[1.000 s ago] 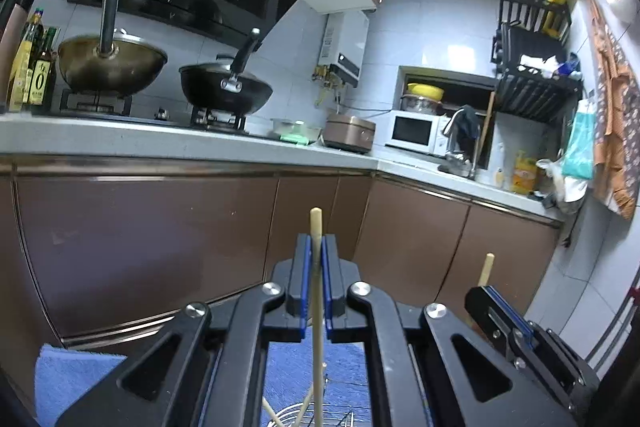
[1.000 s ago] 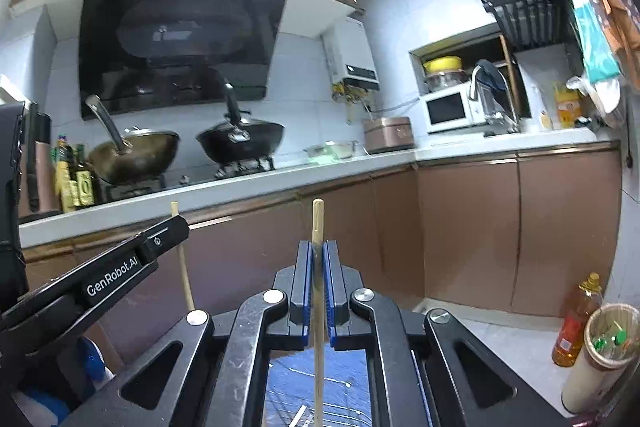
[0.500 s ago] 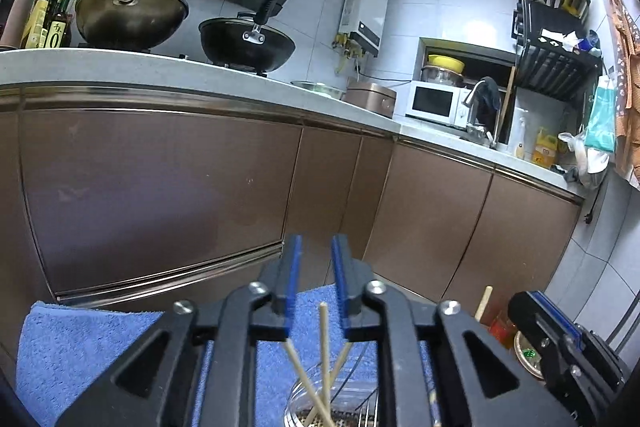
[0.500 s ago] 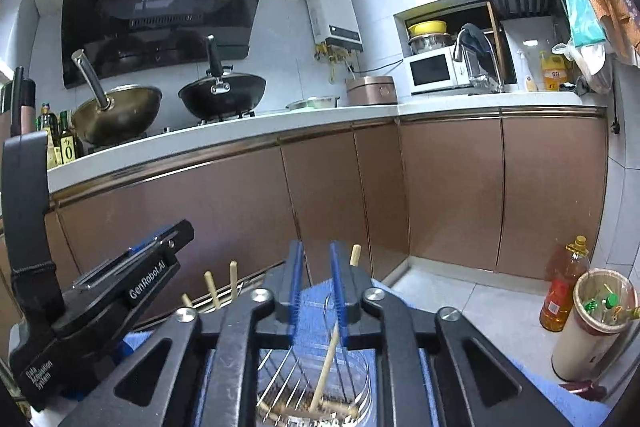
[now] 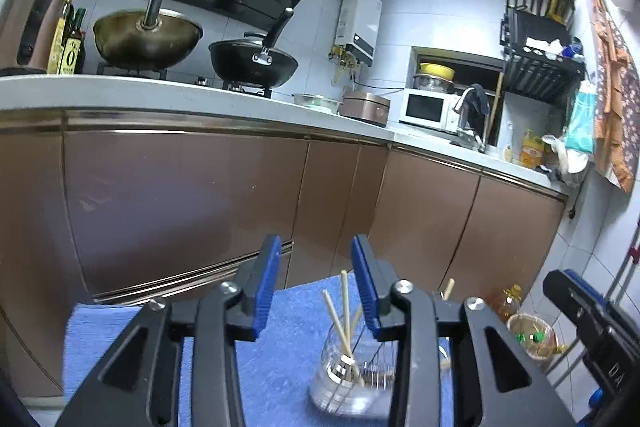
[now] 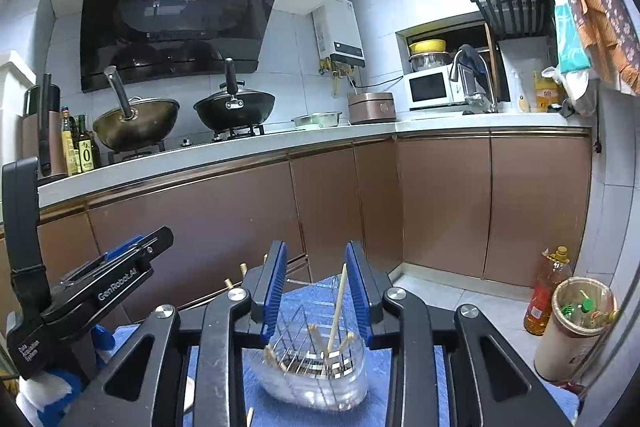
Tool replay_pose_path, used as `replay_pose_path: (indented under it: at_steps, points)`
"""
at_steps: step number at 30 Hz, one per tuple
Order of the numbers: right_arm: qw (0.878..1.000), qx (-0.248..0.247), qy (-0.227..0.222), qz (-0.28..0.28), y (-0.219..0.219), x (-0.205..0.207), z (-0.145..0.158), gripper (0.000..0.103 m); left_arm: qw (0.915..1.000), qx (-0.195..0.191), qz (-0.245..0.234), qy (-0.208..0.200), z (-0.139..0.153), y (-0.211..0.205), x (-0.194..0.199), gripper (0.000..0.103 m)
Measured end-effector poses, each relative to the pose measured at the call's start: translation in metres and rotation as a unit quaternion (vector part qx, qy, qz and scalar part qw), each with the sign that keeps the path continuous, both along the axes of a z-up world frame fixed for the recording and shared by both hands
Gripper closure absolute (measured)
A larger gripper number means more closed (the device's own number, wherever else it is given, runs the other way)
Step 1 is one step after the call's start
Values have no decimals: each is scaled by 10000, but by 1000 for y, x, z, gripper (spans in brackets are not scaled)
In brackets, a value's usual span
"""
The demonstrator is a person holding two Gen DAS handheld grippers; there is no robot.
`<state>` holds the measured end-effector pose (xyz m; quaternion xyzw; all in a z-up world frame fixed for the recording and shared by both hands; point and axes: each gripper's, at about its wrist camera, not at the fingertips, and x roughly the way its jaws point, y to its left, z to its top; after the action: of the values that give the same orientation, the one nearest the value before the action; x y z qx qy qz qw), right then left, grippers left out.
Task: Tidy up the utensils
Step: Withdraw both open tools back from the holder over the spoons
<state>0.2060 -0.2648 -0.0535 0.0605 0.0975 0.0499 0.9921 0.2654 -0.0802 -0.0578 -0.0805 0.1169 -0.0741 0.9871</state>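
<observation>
A clear plastic utensil holder [image 6: 316, 375] with a wire grid stands on a blue towel [image 6: 400, 403]; it also shows in the left wrist view [image 5: 348, 383]. Several wooden chopsticks [image 6: 336, 307] stand tilted in it, and they also show in the left wrist view [image 5: 340, 315]. My right gripper [image 6: 318, 291] is open and empty, above and just behind the holder. My left gripper [image 5: 316, 287] is open and empty, above the towel [image 5: 280, 347], left of the holder. The left gripper shows in the right wrist view [image 6: 116, 275], and the right gripper's edge in the left wrist view [image 5: 592, 311].
Brown cabinets [image 5: 180, 195] and a white counter [image 5: 200, 95] with two woks [image 5: 252, 63] face me. An oil bottle [image 6: 546, 291] and a bin [image 6: 580, 323] stand on the floor at right. Another chopstick end [image 6: 249, 417] lies on the towel.
Both grippers held a chopstick upright a second ago. Both have opened and let the chopsticks drop into the holder, then opened wider and drawn back.
</observation>
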Motion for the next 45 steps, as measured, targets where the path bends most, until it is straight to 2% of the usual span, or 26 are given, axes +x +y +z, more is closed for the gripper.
replay_pose_path:
  at_steps: [5, 9, 13, 20, 31, 45]
  points:
    - [9998, -182, 79, -17, 10, -30, 0, 62, 9994, 344, 90, -49, 8, 8, -36, 51]
    - [9994, -243, 234, -26, 17, -48, -7, 58, 9985, 527, 140, -107, 15, 14, -64, 46]
    - [9990, -164, 414, 38, 19, -60, -13, 56, 9970, 762, 74, -91, 19, 18, -85, 45]
    - [9989, -139, 440, -44, 20, -79, -9, 46, 9962, 868, 50, -7, 23, 28, -109, 45]
    - [9992, -165, 365, -39, 26, -103, -1, 46, 9944, 1039, 146, 103, 18, 40, -136, 45]
    - [9989, -221, 408, 56, 29, -111, -3, 46, 9936, 1007, 260, 444, 7, 54, -138, 45]
